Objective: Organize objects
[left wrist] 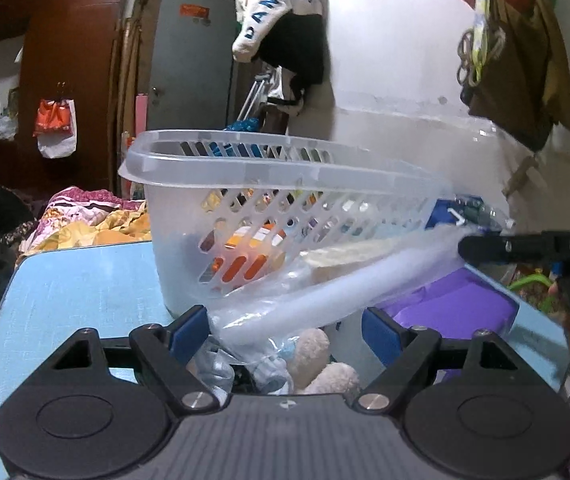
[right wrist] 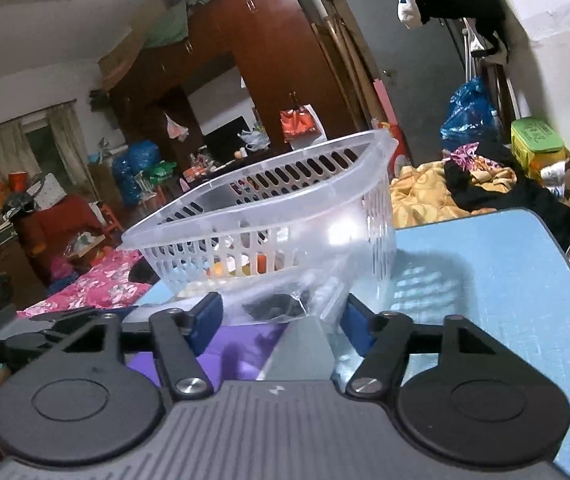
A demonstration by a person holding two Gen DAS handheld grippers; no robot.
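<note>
A clear slotted plastic basket (left wrist: pixel 269 184) stands on the light blue surface (left wrist: pixel 85 280), with orange and yellow items showing through its slots; what they are cannot be told. In front of the basket lies a crinkled transparent plastic bag (left wrist: pixel 317 292) that stretches across the surface from the left gripper (left wrist: pixel 285 332) toward the right side of the left wrist view, where the black tip of the other tool touches its far end. The left gripper's blue-padded fingers (left wrist: pixel 187 332) stand wide apart with the near end of the bag lying between them; the pads do not visibly press on it. Just below the bag, close to this gripper, sits a small beige plush thing (left wrist: pixel 313 354), and a purple sheet (left wrist: pixel 457 304) lies on the surface to the right. In the right wrist view, the right gripper (right wrist: pixel 281 320) has its fingers (right wrist: pixel 207 322) partly closed around the other end of the same bag (right wrist: pixel 285 300), with something dark inside the plastic; whether the pads actually pinch the bag cannot be told. The basket (right wrist: pixel 269 208) stands just beyond these fingers, and a bed with a floral cover (right wrist: pixel 97 284) lies past the surface's edge.
</note>
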